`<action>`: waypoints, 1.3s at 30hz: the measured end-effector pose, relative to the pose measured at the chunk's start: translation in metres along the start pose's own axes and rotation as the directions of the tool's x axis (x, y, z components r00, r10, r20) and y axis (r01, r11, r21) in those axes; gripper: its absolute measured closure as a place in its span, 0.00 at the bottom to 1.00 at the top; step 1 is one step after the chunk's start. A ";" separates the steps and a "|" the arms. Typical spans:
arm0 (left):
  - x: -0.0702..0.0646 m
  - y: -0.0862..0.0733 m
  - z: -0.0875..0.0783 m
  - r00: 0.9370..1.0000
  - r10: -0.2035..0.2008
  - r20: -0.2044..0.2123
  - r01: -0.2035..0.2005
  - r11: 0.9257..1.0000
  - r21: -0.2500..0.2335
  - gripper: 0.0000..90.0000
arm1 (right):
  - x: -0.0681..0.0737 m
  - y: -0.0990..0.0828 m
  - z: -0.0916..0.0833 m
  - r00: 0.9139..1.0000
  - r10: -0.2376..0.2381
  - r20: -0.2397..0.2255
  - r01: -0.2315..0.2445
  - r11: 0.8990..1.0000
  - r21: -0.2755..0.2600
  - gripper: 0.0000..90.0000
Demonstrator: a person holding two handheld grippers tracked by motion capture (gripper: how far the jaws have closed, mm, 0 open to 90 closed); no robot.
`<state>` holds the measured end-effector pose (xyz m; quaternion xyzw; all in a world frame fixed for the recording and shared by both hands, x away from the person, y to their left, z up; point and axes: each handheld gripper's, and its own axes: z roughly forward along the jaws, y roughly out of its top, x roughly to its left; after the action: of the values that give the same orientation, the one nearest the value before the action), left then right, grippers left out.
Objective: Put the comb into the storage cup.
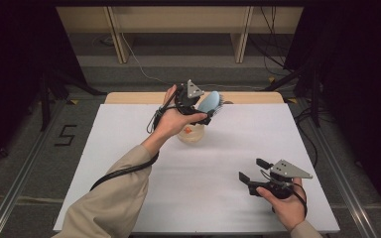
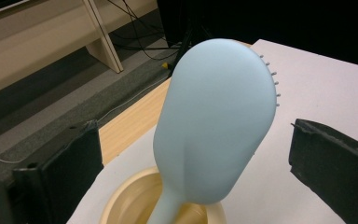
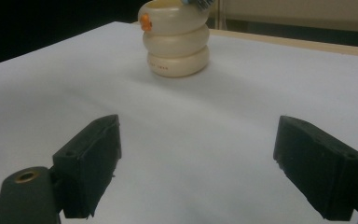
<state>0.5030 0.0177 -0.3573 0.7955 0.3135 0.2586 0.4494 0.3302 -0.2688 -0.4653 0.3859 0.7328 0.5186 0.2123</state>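
A pale blue hairbrush (image 1: 211,102) stands handle-down in a cream ribbed cup (image 1: 192,135) with an orange mark, near the table's far middle. In the left gripper view the brush's smooth back (image 2: 219,121) rises out of the cup (image 2: 121,200), its bristles facing away. My left gripper (image 1: 203,106) hovers around the brush head; its jaws stand wide on either side with gaps, not touching it. My right gripper (image 1: 252,169) rests near the front right of the table, open with nothing between its jaws. From it I see the cup (image 3: 176,42) ahead, with the brush (image 3: 199,3) at the top edge.
A white sheet (image 1: 129,148) covers the table, with a strip of bare wood (image 1: 129,97) at its far edge. Beyond it are wooden frame legs (image 1: 116,34), cables on the grey floor and dark stands on both sides.
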 end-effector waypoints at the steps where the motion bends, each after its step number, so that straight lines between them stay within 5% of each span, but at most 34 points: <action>1: 0.000 -0.001 -0.002 1.000 -0.002 0.004 0.002 1.000 0.001 0.02 | 0.000 0.000 0.000 1.000 -0.001 0.000 0.001 1.000 -0.001 0.18; 13: 0.010 -0.020 -0.028 0.998 -0.047 0.030 0.047 0.999 -0.016 0.02 | 0.000 0.000 0.000 1.000 0.001 0.003 -0.001 1.000 -0.001 0.18; 21: 0.026 -0.042 -0.043 0.997 -0.070 0.012 0.070 0.998 -0.005 0.03 | 0.001 0.000 0.001 1.000 0.007 0.005 -0.007 1.000 -0.001 0.18; 32: 0.030 -0.067 -0.066 0.995 -0.098 0.007 0.098 0.995 -0.016 0.04 | 0.001 0.000 0.000 1.000 0.003 0.008 -0.003 1.000 -0.001 0.18; 39: 0.027 -0.101 -0.089 0.994 -0.110 0.007 0.110 0.993 -0.038 0.05 | 0.000 0.000 0.000 1.000 0.003 0.011 -0.003 1.000 -0.002 0.18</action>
<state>0.4327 0.1272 -0.4012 0.7688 0.3510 0.2376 0.4789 0.3301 -0.2685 -0.4649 0.3898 0.7305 0.5174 0.2160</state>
